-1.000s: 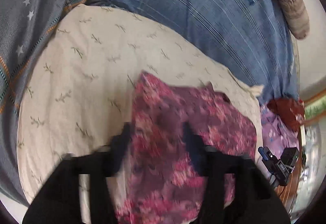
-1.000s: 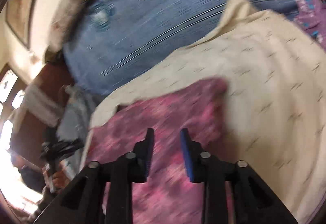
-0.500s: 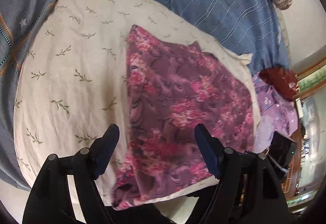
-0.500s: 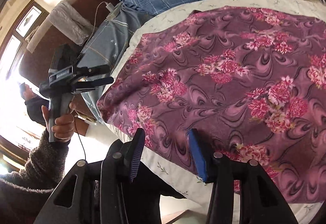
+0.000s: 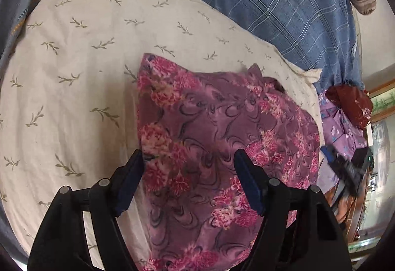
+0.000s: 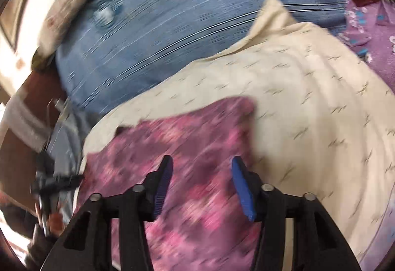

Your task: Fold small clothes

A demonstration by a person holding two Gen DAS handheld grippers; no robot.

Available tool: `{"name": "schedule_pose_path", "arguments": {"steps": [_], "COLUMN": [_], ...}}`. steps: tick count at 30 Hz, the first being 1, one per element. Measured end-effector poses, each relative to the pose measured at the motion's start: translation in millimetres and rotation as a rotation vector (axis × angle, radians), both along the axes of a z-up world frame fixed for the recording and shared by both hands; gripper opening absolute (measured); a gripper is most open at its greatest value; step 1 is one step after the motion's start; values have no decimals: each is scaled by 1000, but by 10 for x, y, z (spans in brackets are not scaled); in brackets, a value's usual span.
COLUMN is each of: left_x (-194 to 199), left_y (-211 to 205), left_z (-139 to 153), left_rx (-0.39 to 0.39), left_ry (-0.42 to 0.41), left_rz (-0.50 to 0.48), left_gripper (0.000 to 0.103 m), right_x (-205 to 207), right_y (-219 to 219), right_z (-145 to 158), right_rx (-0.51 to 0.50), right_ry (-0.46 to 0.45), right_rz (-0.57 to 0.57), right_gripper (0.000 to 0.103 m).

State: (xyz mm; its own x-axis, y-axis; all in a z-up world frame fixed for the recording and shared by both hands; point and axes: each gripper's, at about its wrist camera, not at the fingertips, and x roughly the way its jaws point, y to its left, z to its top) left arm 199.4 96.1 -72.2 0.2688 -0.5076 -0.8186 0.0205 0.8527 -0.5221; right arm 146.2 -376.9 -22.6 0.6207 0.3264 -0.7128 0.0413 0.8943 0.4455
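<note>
A blue plaid bedspread [image 5: 284, 4] carries a cream leaf-print cloth [image 5: 81, 68]. On the cloth's right half, reaching its near edge, lies the pink floral garment [image 5: 222, 142], folded. The left gripper [image 5: 188, 160] hangs over it, jaws wide, empty. The right gripper [image 6: 201, 167] likewise gapes over the blurred garment.

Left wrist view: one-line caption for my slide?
Open left tool poised over purple floral cloth lying on cream leaf-print sheet.

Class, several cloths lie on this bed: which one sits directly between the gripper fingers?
The pink floral garment, spread on the cream leaf-print cloth; the lilac one and the dark red one lie off to the side.
</note>
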Motion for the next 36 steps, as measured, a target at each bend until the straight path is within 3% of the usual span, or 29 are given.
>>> {"name": "schedule_pose_path", "arguments": {"steps": [2, 4, 5, 6, 8, 9, 11, 13, 16, 19, 23, 25, 26, 27, 29, 31, 34, 36], "left_x": [-15, -19, -6, 18, 58, 78, 127, 266, 480, 483, 212, -25, -136, -294, -572, -669, -688, -733], "left_y": [-16, 5, 22, 43, 71, 87, 139, 193, 188, 309, 561, 583, 539, 480, 281, 27, -326, -513], "left_z": [34, 103, 140, 163, 206, 270, 384, 398, 152, -35, 183, 341, 395, 433, 431, 328, 34, 72], "left_rx": [-1, 7, 34, 55, 68, 91, 134, 171, 304, 230, 116, 37, 6, -26, -42, 1, 183, 304], "left_ry": [-20, -57, -71, -75, -81, -106, -167, -186, -131, -44, -71, -94, -105, -120, -137, -129, -78, -132], "left_rz": [11, 52, 72, 88, 108, 122, 160, 191, 207, 231, 279, 262, 246, 232, 200, 178, 180, 173], "left_gripper": [72, 46, 19, 5, 5, 4, 4, 4, 4, 4, 6, 14, 29, 51, 65, 65, 65, 65], "right_x": [203, 418, 512, 576, 651, 619, 540, 544, 693, 788, 514, 271, 164, 28, -254, -444, -498, -598], "right_y": [-90, -89, -46, 10, 94, 95, 58, 14, -33, -104, -202, -214, -205, -173, -55, 81, 210, 210], "right_z": [-88, -217, -276, -310, -249, -159, 59, 133, -57, -412, -304, -107, -18, 48, 60, -82, -490, -428], "right_rx": [-4, 6, -11, -28, -53, -20, 34, 53, 13, -28, 18, 80, 114, 142, 158, 155, 80, 67], "right_ry": [25, 60, 71, 73, 48, -2, -100, -129, -63, 76, 29, -44, -73, -102, -128, -101, 36, -9], "right_rz": [-20, -9, 15, 44, 84, 95, 100, 101, 71, 34, 5, 23, 48, 76, 115, 143, 140, 97], "right_gripper": [55, 55, 50, 12, 4, 4, 4, 4, 4, 11, 13, 14, 18, 29, 46, 47, 44, 43]}}
